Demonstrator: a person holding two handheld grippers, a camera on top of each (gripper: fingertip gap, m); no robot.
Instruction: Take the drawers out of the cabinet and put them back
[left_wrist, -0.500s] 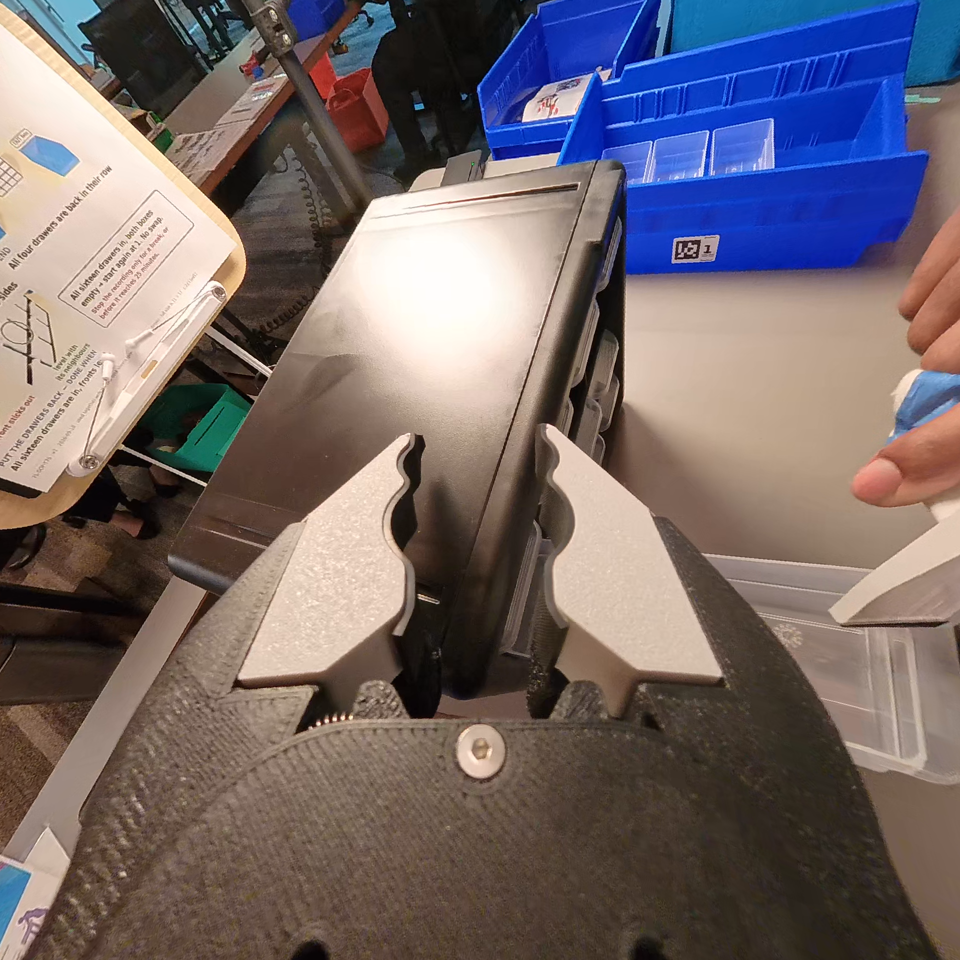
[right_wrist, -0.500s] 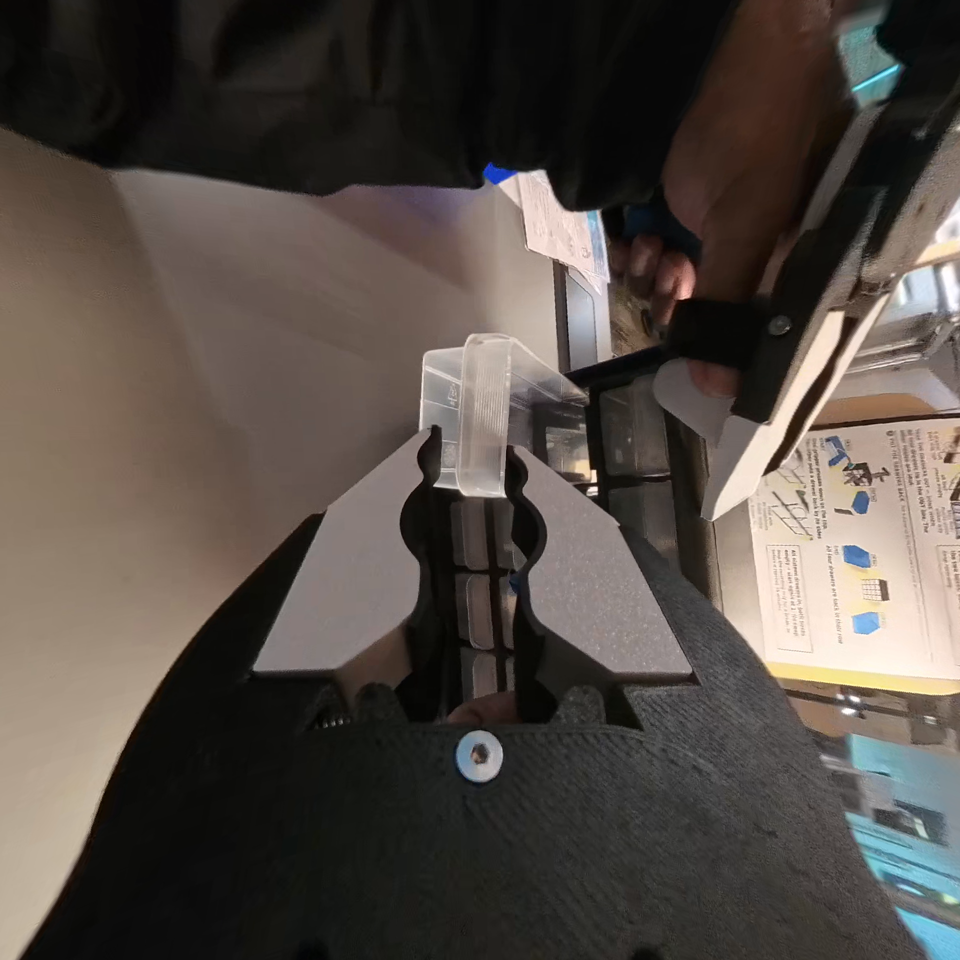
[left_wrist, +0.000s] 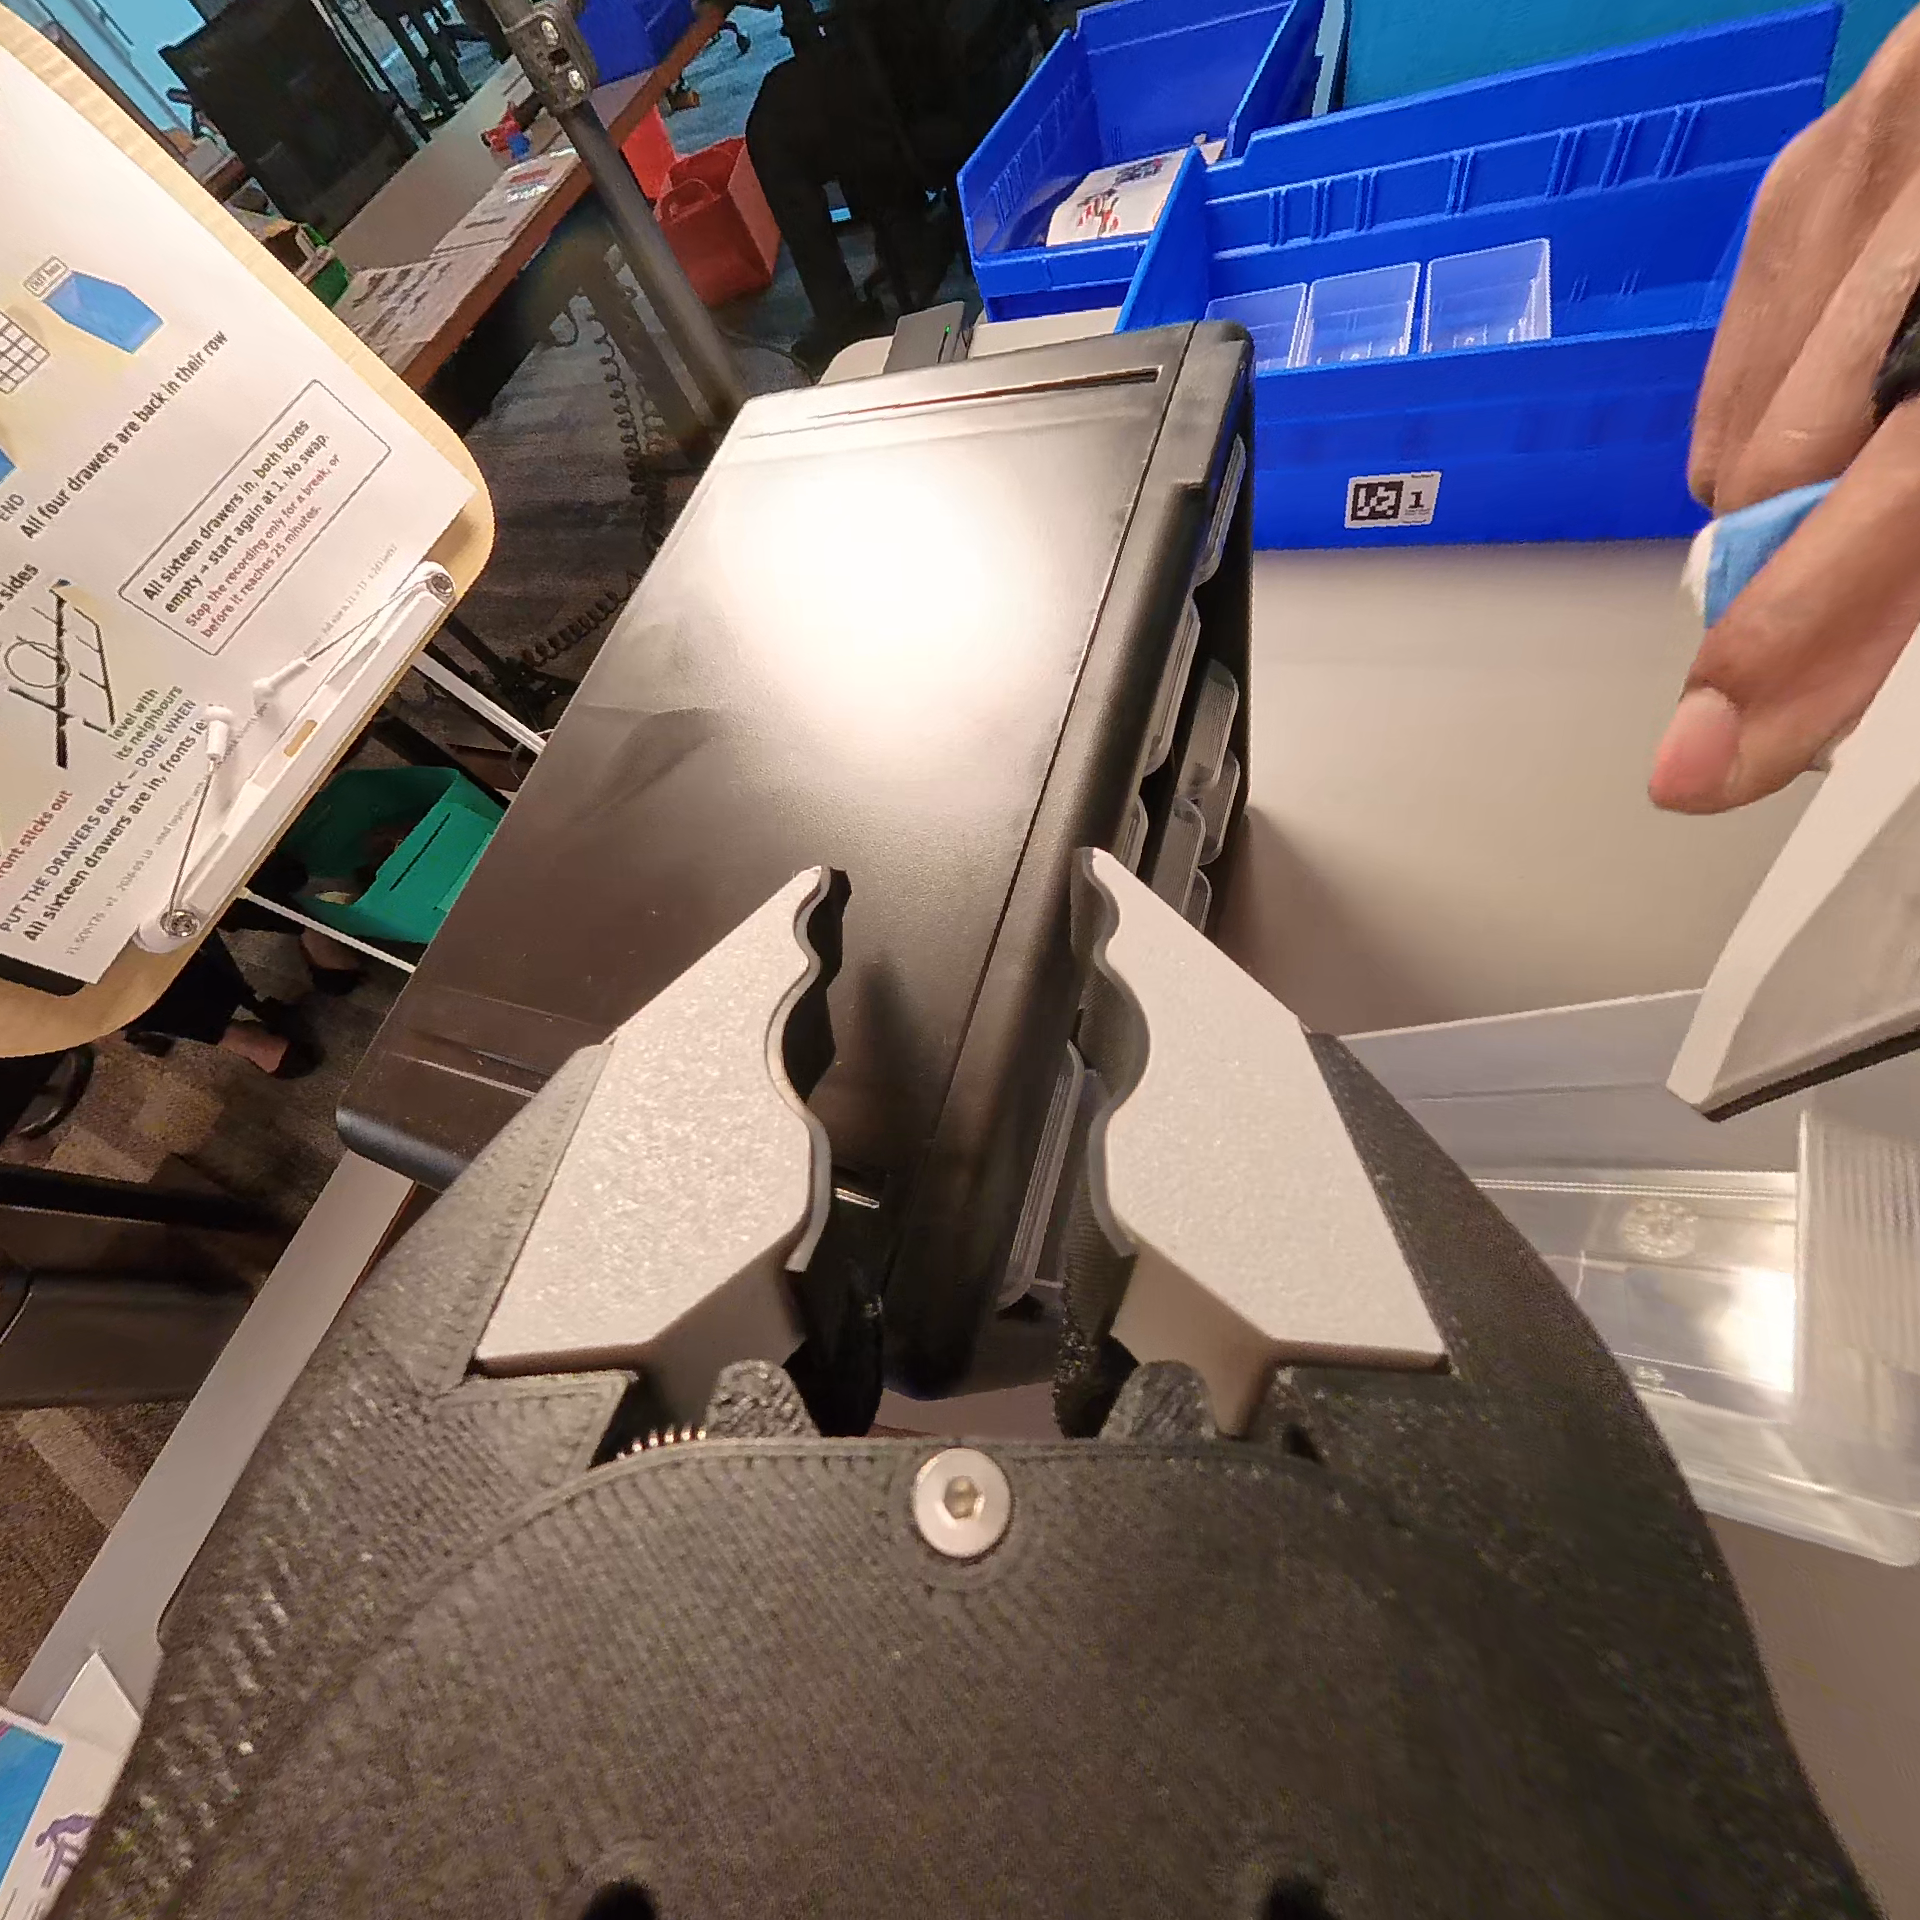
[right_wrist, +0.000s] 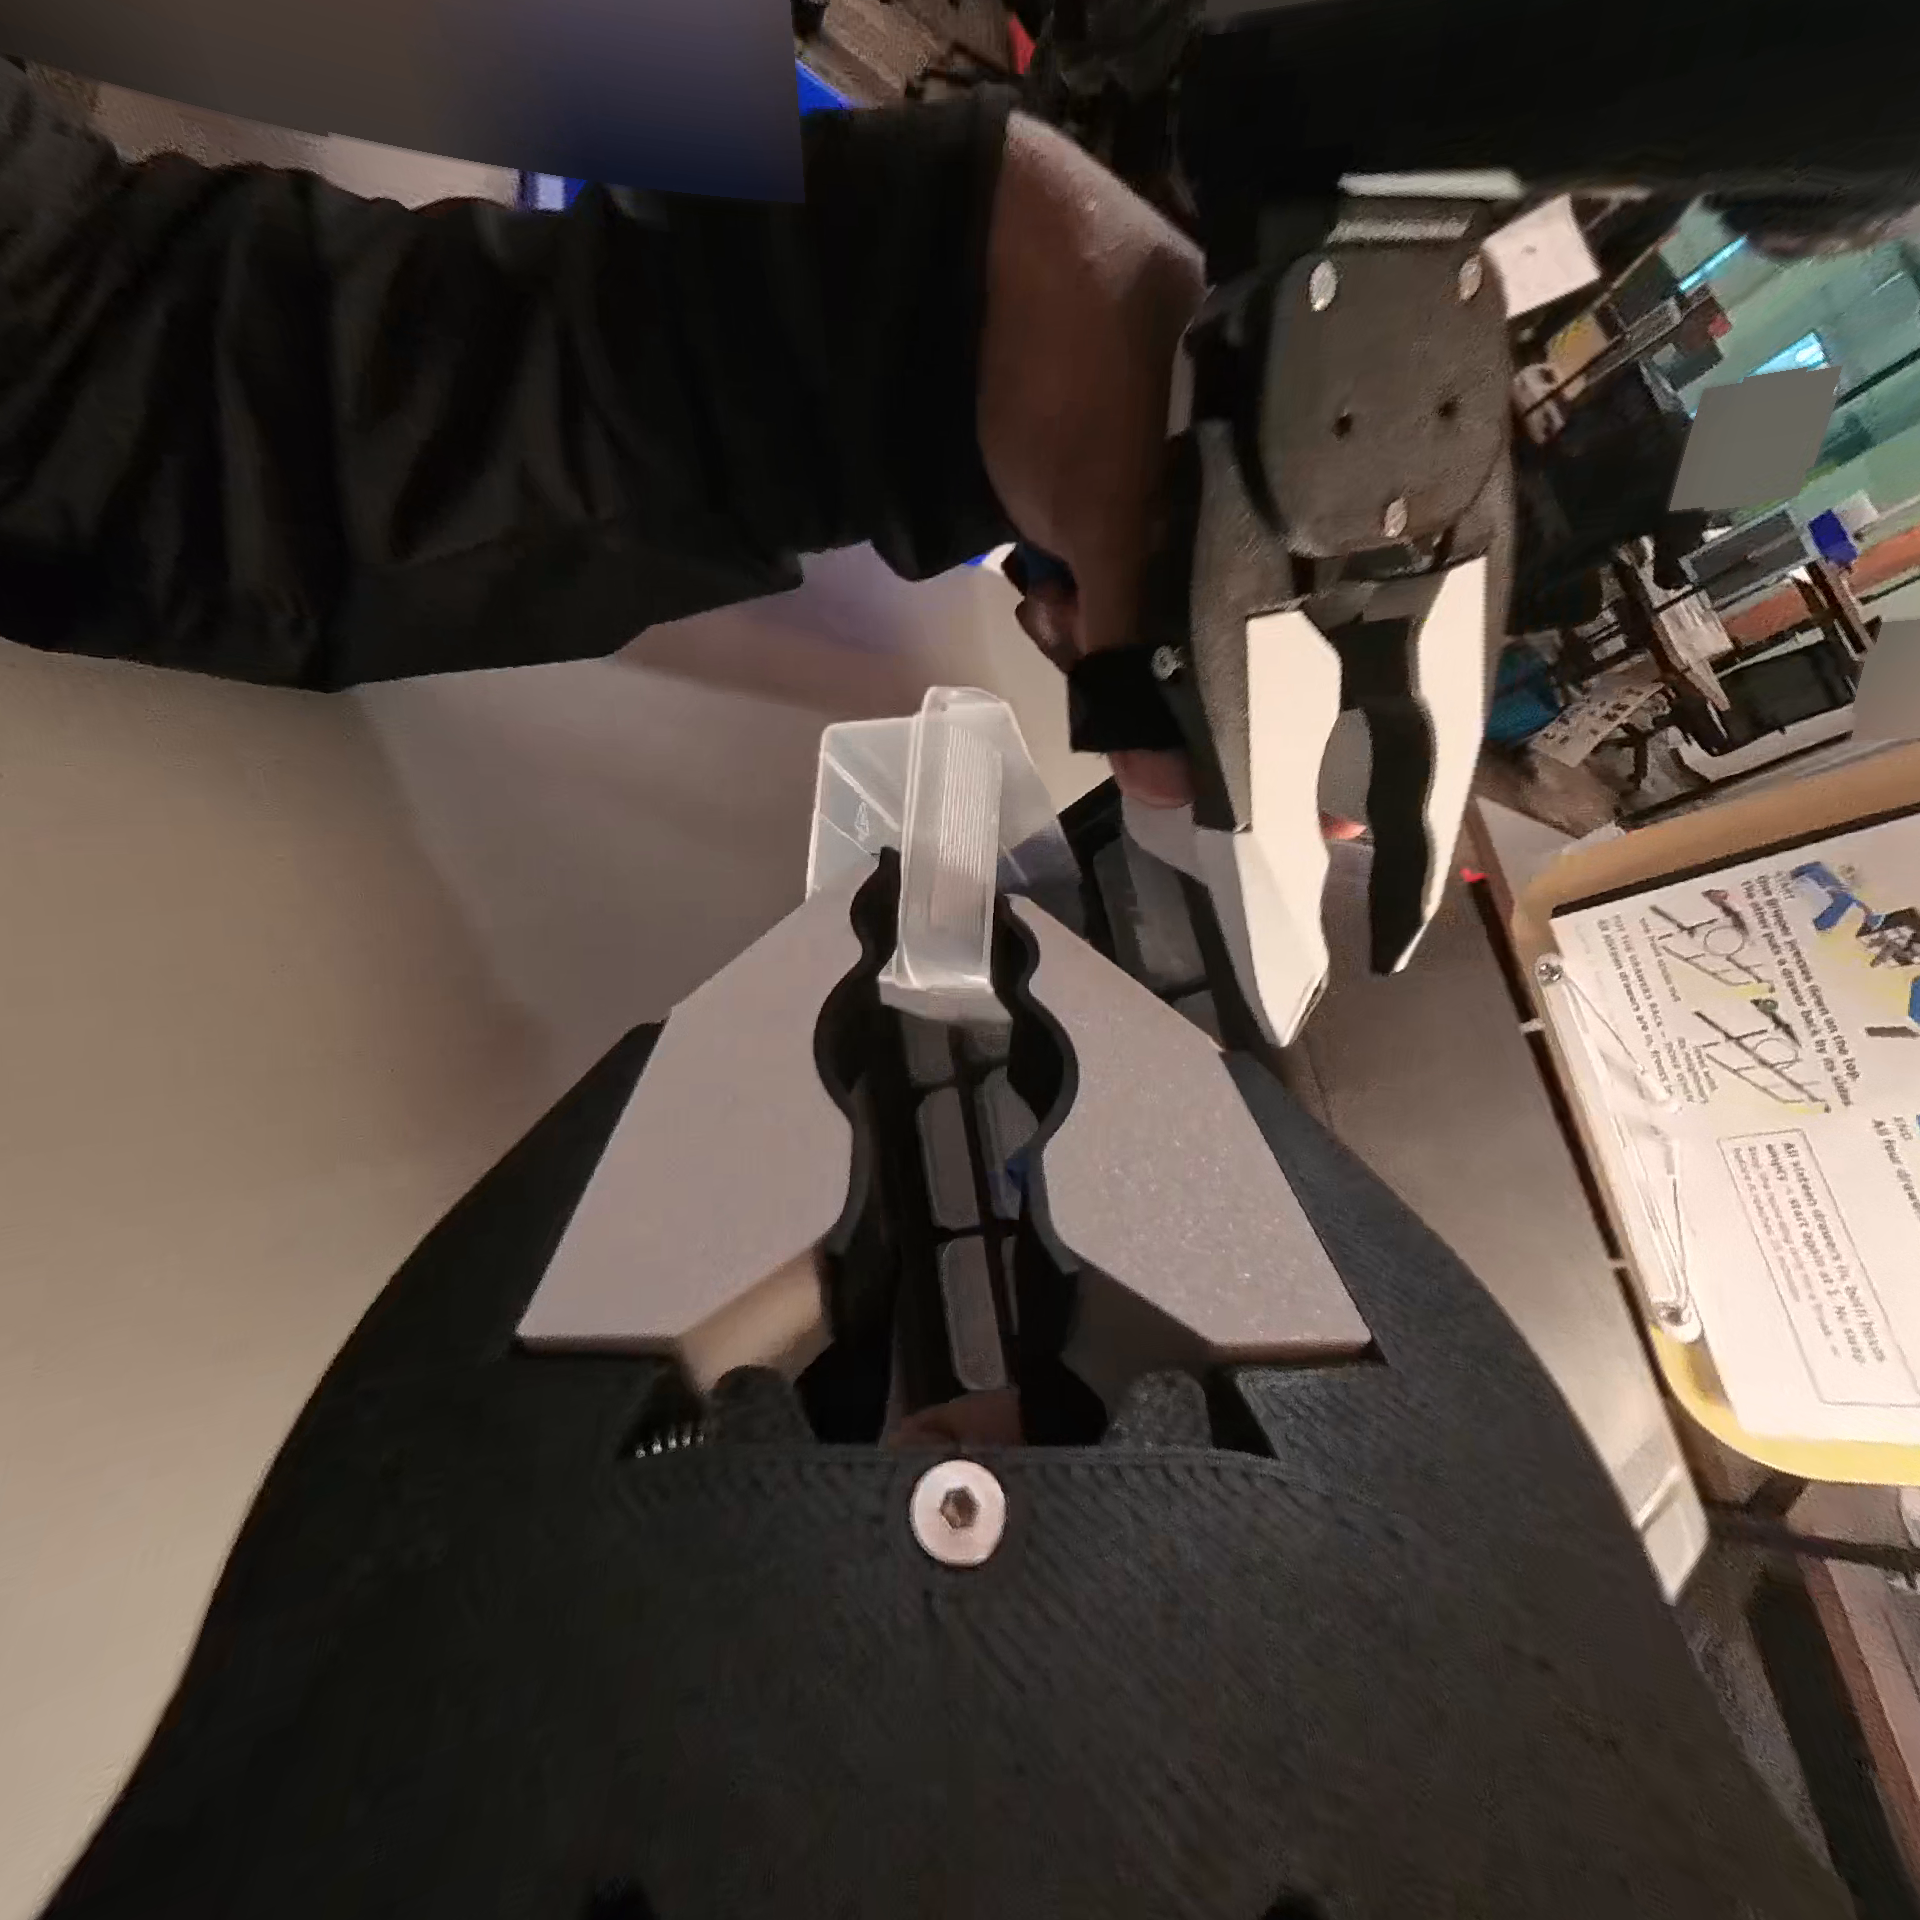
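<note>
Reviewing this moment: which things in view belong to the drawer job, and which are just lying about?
Job:
- black cabinet
- clear drawer, handle between the right tool fingers
- left tool, straddling the cabinet's edge
- blue bin with removed drawers

Lying about:
- instruction sheet
- clear tray
- green box

Overhead glare on cabinet (left_wrist: 862, 623), edges warped

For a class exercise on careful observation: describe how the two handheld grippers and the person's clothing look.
Each gripper, the left and the right, has a black, coarsely textured body, two pale grey wedge-shaped fingers with wavy black inner pads, and a silver hex screw at the centre. The person wears a black long sleeve.
</note>
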